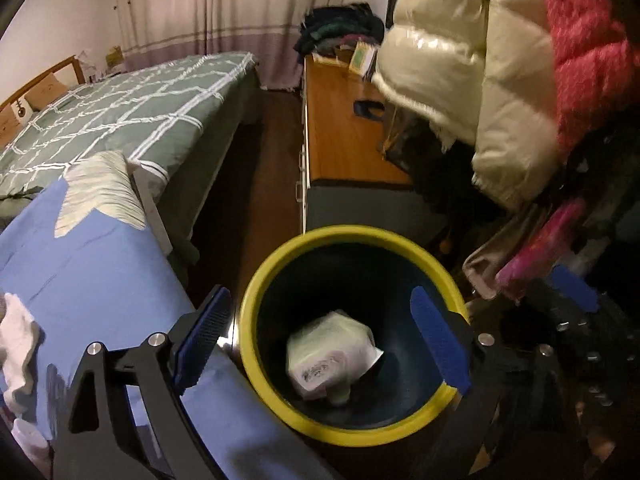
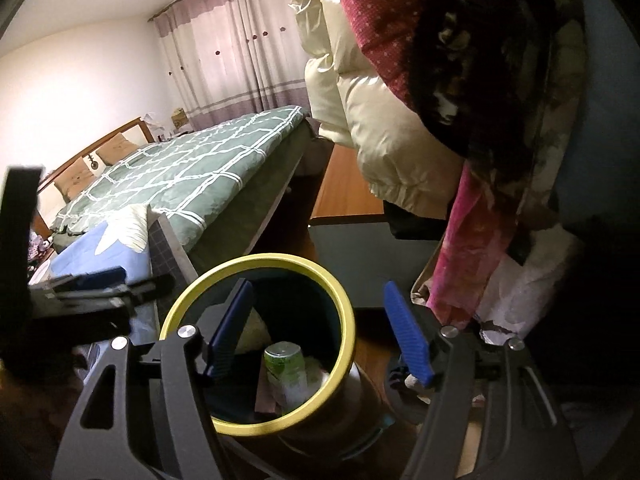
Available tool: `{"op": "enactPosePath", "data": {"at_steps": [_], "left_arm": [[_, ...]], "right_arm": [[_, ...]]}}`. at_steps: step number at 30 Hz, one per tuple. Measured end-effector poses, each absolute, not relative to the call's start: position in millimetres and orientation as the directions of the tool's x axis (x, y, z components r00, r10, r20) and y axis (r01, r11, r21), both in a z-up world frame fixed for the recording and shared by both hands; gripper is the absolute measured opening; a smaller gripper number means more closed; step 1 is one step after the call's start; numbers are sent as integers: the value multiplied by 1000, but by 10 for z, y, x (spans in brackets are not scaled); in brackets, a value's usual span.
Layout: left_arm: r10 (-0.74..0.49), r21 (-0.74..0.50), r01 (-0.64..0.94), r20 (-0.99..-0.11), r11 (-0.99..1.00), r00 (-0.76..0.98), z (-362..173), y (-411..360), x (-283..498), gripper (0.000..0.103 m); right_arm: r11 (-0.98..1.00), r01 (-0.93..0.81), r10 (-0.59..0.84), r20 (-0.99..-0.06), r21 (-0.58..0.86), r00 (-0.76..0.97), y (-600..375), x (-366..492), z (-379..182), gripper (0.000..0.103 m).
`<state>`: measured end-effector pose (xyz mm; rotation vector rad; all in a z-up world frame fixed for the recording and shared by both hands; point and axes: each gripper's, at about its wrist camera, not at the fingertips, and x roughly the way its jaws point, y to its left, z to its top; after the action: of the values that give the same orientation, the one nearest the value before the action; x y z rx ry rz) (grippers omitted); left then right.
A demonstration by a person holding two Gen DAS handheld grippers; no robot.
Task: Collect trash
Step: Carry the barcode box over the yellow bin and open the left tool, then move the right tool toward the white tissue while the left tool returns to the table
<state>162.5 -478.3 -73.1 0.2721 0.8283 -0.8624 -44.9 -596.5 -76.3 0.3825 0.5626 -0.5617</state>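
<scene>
1. Bedroom walls were pale, with striped mauve-and-white curtains (image 1: 224, 20) at twelve o'clock and a bed under a green quilt with a white lattice pattern (image 1: 120, 116) running toward ten o'clock.
2. Nearer, at nine o'clock, lay a blue cloth-covered surface (image 1: 100, 272) with a crumpled white cloth (image 1: 18, 340) at its edge.
3. An orange wooden cabinet top (image 1: 340, 128) stood at one o'clock, and a glossy cream puffer jacket (image 1: 460, 68) hung over it beside a pink quilted garment (image 1: 584, 52).
4. On the dark floor stood the round dark-blue bin with a yellow rim (image 1: 280, 392), just beside the blue surface.
5. Inside it lay a crumpled white plastic-wrapped packet (image 1: 332, 356), blurred; from the right wrist view a green-and-white drink can (image 2: 286, 372) stood in the same bin (image 2: 344, 320).
6. The left gripper (image 1: 320, 348) hovered above the bin mouth, its blue ribbed pads (image 1: 438, 340) spread wide at eight and four o'clock, nothing pressed between them.
7. The right gripper (image 2: 320, 328) hung over the bin's far rim, jaws likewise apart and empty.
8. Its left pad (image 2: 232, 324) overlapped the bin opening; the other sat outside at three o'clock.
</scene>
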Motion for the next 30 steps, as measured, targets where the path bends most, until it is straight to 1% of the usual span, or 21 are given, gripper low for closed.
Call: {"op": "enactPosePath", "data": {"at_steps": [4,7,12,15,19,20,24,27,30], "left_arm": [[-589,-110,742,-689,661,422,-453,-4370,1579,91],[-595,-123,702,-643,701,482,-252,-3833,1562,93],[-535,-112,587,-570,802,623,-24,-2748,1566,94],[-457,-90,490,-534,867,711,36,-2092,1552,94],[-303,-40,327,-495,944,814,21,-1262,1569,95],[-248,-35,265,-485,964,838,-6,-985,1602,95],[-108,-67,86,-477,994,872,-131,-192,1776,95],[19,-49,-47,-457,998,889,-246,270,1895,95],[99,-39,-130,-446,991,889,-390,593,1941,95]], "right_arm": [[806,565,-369,-595,177,714,-5834,-342,-745,66],[833,527,-338,-599,169,726,-5690,-209,-745,66],[882,449,-280,-605,144,745,-5328,100,-725,66],[910,390,-233,-608,139,759,-5080,305,-686,66],[947,296,-165,-608,121,777,-4658,636,-604,66],[956,266,-140,-612,120,778,-4533,741,-593,66],[980,171,-69,-627,103,776,-4095,1095,-563,66],[988,109,-13,-642,111,767,-3835,1341,-577,66],[995,52,16,-663,82,748,-3546,1671,-606,66]]}}
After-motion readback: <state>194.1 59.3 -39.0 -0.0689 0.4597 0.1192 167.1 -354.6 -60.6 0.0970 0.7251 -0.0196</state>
